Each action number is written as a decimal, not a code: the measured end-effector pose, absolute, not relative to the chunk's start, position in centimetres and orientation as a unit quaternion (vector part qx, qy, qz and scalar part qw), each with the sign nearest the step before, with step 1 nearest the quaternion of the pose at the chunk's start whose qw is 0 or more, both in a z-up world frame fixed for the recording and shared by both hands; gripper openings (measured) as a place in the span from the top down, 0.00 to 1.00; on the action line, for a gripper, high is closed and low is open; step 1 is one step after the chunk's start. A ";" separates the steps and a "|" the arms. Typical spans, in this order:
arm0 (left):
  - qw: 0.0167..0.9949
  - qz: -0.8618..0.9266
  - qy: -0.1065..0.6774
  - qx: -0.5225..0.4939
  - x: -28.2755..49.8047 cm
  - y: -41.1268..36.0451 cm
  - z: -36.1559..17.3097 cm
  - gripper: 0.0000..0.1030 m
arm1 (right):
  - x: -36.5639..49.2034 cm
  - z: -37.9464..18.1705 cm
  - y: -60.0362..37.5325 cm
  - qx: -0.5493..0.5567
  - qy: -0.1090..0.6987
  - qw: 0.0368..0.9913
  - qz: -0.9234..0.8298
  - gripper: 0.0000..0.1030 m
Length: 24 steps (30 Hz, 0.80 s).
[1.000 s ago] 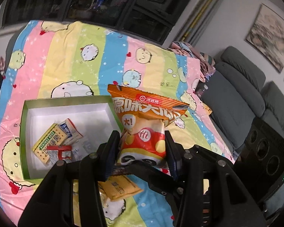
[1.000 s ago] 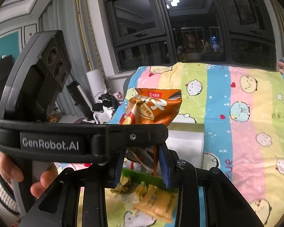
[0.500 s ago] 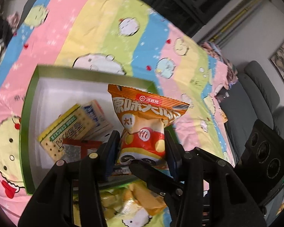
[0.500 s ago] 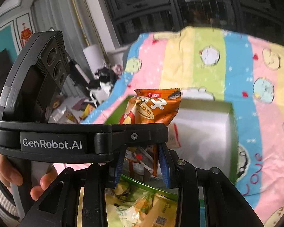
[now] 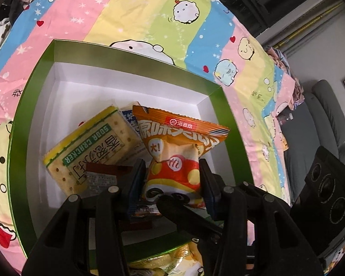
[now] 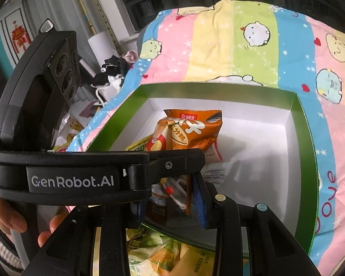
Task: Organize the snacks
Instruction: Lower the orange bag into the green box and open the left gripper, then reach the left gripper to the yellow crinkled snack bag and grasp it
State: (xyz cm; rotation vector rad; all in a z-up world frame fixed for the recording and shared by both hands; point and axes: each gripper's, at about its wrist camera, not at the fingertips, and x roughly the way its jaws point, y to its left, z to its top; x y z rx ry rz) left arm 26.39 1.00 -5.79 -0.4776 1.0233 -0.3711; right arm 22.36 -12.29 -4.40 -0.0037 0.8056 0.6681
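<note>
- Striped cartoon blanket (image 5: 131,11) is spread under everything; a grey sofa (image 5: 322,119) is seen at 3 o'clock in the left view, dark windows at 12 in the right view.
- Right view is blocked at 9 o'clock by the left gripper (image 5: 172,179) body, held by a hand (image 6: 9,216).
- Green box (image 5: 18,124), white inside, holds a soda cracker pack (image 5: 89,147) at 9 o'clock plus smaller packets.
- Orange snack bag (image 5: 174,149) is held upright over the box, clamped at both lower ends: left gripper shut on it, right gripper (image 6: 172,204) pinching its edge.
- More snack packs (image 6: 158,253) lie outside the box at 6 o'clock.
</note>
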 end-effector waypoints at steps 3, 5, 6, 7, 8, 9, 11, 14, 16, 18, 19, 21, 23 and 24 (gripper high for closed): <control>0.828 -0.162 0.487 -0.224 26.5 1.2 -6.2 0.50 | 22.6 -4.7 -12.2 0.001 0.391 0.864 0.318 0.65; 0.830 -0.151 0.489 -0.223 26.5 1.6 -6.2 0.40 | 22.6 -4.6 -12.2 0.001 0.392 0.864 0.315 0.62; 0.831 -0.145 0.488 -0.222 26.4 1.8 -6.2 0.36 | 22.4 -4.5 -12.3 -0.002 0.390 0.867 0.310 0.56; 0.833 -0.140 0.486 -0.222 26.2 2.0 -6.0 0.36 | 22.4 -4.4 -12.5 -0.005 0.388 0.871 0.303 0.53; 0.836 -0.136 0.482 -0.223 26.0 2.4 -5.8 0.35 | 22.2 -4.3 -12.9 -0.008 0.385 0.875 0.293 0.49; 0.838 -0.133 0.479 -0.225 25.9 2.7 -5.5 0.34 | 22.1 -4.1 -13.3 -0.004 0.383 0.877 0.289 0.49; 0.844 -0.127 0.469 -0.228 25.3 3.5 -4.8 0.31 | 21.8 -3.9 -14.0 0.006 0.381 0.878 0.289 0.49; 0.854 -0.121 0.454 -0.223 24.5 4.1 -3.6 0.26 | 21.0 -3.4 -15.2 0.017 0.372 0.883 0.285 0.49; 0.862 -0.115 0.445 -0.216 23.5 4.5 -2.9 0.23 | 20.4 -3.0 -15.8 0.022 0.365 0.886 0.284 0.49; 0.866 -0.112 0.440 -0.209 22.8 4.7 -2.6 0.22 | 19.5 -2.6 -16.5 0.028 0.359 0.889 0.285 0.48; 0.868 -0.110 0.439 -0.206 22.4 4.7 -2.5 0.20 | 19.2 -2.5 -16.7 0.030 0.357 0.889 0.286 0.48; 0.870 -0.110 0.436 -0.203 21.4 4.9 -2.4 0.17 | 18.4 -2.1 -17.2 0.036 0.351 0.890 0.289 0.45; 0.871 -0.110 0.435 -0.201 20.3 5.1 -2.4 0.16 | 17.5 -1.9 -17.3 0.037 0.345 0.891 0.294 0.42; 0.871 -0.111 0.435 -0.200 19.7 5.2 -2.4 0.15 | 16.8 -1.7 -17.4 0.035 0.339 0.892 0.298 0.40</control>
